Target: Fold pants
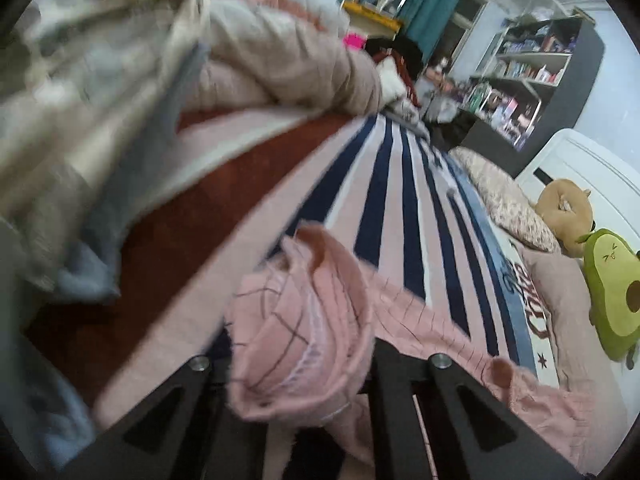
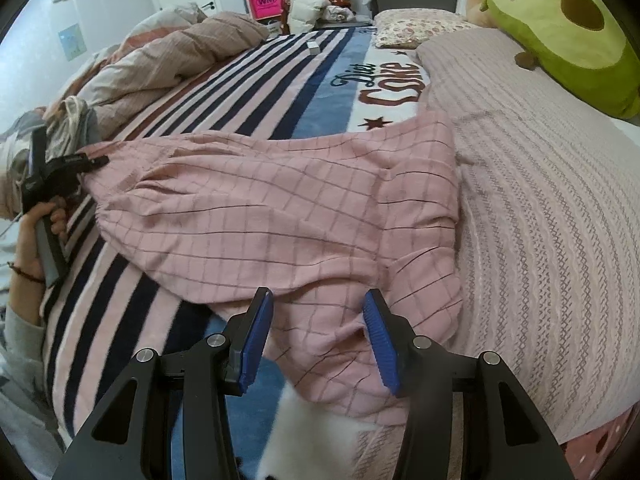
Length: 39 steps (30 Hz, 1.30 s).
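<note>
The right gripper (image 2: 318,336) hovers with its blue fingers (image 2: 256,340) spread over the near edge of the pink checked pants (image 2: 280,208), which lie across the striped bed (image 2: 224,92). Farther off, the left gripper (image 2: 86,163) pinches the pants' far end (image 1: 304,312). The cloth looks soft, light and limp, so it likely needs holding at hem or waistband corners to avoid sagging.

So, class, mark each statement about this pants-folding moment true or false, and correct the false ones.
1. The left gripper is shut on the pink checked pants. True.
2. The right gripper is clamped on the pants. False: its jaws stand open above the fabric.
3. The pants lie on a striped blanket. True.
4. The avocado plush lies on the pants. False: it sits apart, near the pillow.
</note>
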Tool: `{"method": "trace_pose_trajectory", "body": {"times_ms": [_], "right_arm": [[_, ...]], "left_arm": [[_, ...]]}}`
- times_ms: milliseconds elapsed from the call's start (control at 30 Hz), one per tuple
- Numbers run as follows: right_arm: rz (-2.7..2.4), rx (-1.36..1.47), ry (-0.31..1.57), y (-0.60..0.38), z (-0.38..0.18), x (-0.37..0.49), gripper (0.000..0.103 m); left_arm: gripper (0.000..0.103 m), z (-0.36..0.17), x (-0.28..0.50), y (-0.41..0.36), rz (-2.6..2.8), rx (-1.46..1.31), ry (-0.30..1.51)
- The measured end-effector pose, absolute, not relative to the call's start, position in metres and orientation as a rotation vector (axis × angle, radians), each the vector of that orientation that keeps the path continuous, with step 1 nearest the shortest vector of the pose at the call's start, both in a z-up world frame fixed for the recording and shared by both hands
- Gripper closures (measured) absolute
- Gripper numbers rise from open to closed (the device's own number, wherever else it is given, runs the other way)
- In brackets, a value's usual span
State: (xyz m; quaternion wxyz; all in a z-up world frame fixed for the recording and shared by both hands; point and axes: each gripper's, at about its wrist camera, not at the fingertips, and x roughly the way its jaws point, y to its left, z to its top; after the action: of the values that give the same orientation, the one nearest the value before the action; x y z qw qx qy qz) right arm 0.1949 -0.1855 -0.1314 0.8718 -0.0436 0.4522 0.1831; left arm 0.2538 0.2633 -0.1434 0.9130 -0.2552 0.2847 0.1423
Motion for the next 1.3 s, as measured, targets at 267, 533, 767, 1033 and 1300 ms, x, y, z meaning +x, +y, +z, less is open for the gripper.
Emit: {"method": "trace_pose_trajectory", "body": {"times_ms": [267, 533, 767, 1033, 1300], "right_arm": [[0.553, -0.011, 1.012, -0.158, -0.129, 0.179, 0.060], [0.567, -0.017, 1.018, -0.152, -0.128, 0.167, 0.060], [0.548, 0.001, 0.997, -0.164, -0.123, 0.173, 0.060], [0.516, 0.022, 0.999, -0.179, -0.127, 0.180, 0.060], [0.496, 0.065, 0.990, -0.187, -0.119, 0.184, 0.060]], "left_arm": [[0.100, -0.084, 0.202, 0.293, 0.473, -0.465, 0.450], [0.100, -0.059, 0.210, 0.256, 0.288, -0.370, 0.481], [0.100, -0.056, 0.246, 0.128, -0.124, -0.231, 0.558], [0.100, -0.096, 0.262, 0.014, -0.465, -0.105, 0.764], [0.033, -0.092, 0.245, 0.037, -0.597, -0.146, 0.782]]}}
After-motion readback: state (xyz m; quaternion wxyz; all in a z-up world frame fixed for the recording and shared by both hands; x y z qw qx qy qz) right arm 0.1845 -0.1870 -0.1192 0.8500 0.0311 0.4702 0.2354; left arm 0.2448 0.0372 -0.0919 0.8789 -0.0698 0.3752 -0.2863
